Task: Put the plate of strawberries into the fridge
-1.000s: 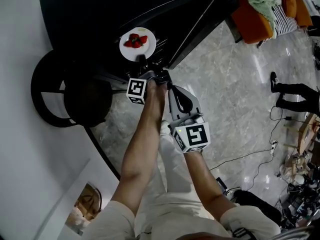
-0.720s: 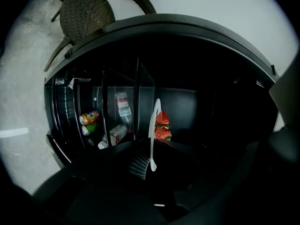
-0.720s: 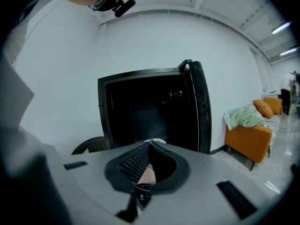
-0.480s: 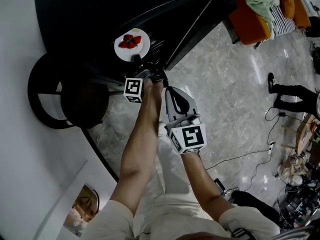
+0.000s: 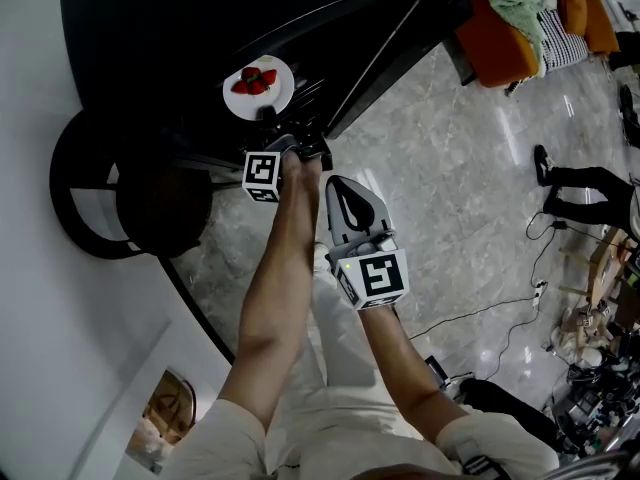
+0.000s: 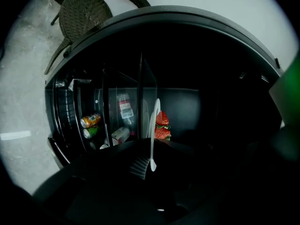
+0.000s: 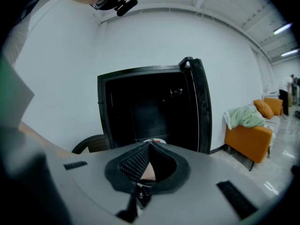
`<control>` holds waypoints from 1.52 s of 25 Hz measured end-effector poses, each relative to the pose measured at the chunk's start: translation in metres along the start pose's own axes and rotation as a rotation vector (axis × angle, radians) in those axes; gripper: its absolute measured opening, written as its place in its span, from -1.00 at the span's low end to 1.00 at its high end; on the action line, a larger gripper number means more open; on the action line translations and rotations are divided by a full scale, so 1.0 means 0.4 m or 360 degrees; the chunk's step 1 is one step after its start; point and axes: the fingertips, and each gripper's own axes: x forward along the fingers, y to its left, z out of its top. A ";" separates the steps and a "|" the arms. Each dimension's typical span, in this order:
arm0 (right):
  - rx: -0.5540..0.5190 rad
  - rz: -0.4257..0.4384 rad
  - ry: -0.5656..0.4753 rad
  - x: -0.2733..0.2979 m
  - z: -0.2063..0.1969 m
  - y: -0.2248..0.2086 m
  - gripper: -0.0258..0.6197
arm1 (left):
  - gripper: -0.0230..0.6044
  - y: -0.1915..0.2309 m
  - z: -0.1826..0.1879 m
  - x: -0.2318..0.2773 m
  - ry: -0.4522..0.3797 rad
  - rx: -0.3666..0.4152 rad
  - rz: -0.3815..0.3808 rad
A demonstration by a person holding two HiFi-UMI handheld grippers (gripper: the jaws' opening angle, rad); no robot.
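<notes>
Left tool (image 5: 268, 116) clenched on rim of white plate (image 5: 281, 98), strawberries (image 5: 252, 81) carried on top. Plate held at open front of black fridge (image 5: 180, 28), against dark interior. Cans (image 6: 90, 120) and bottle (image 6: 124, 108) seen at left in fridge. Right tool (image 5: 338, 182) kept back beside left forearm, jaws pressed together, nothing gripped. Wicker chair (image 5: 90, 198) seen beside fridge.

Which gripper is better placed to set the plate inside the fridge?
Left. The left gripper clamps the plate by its rim at the open fridge; the right gripper sits behind, shut and empty.
</notes>
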 end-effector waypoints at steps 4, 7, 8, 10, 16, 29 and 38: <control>-0.0002 -0.0016 0.0021 0.000 -0.001 -0.003 -0.91 | -0.89 0.003 -0.005 -0.001 -0.0011 -0.0017 0.0073; 0.0002 -0.0006 0.0018 -0.002 -0.003 -0.001 -0.91 | -0.89 -0.001 -0.005 -0.002 -0.0008 -0.0042 0.0112; 0.0000 0.0004 0.0009 -0.003 -0.003 0.000 -0.91 | -0.89 -0.001 -0.006 -0.002 -0.0004 -0.0045 0.0121; 0.0004 0.0005 0.0016 -0.005 -0.005 0.000 -0.91 | -0.89 0.000 -0.009 -0.002 0.0015 -0.0039 0.0129; 0.0004 0.0045 0.0002 -0.008 -0.006 0.014 -0.91 | -0.61 -0.017 -0.016 -0.009 0.0062 -0.0038 0.0131; -0.0019 0.0053 -0.0023 -0.012 0.004 0.016 -0.91 | -0.31 0.001 -0.021 -0.032 0.0143 -0.0016 0.0146; -0.0011 0.0025 -0.0027 -0.019 0.012 0.018 -0.91 | -0.27 0.010 -0.017 -0.082 0.0190 0.0012 0.0122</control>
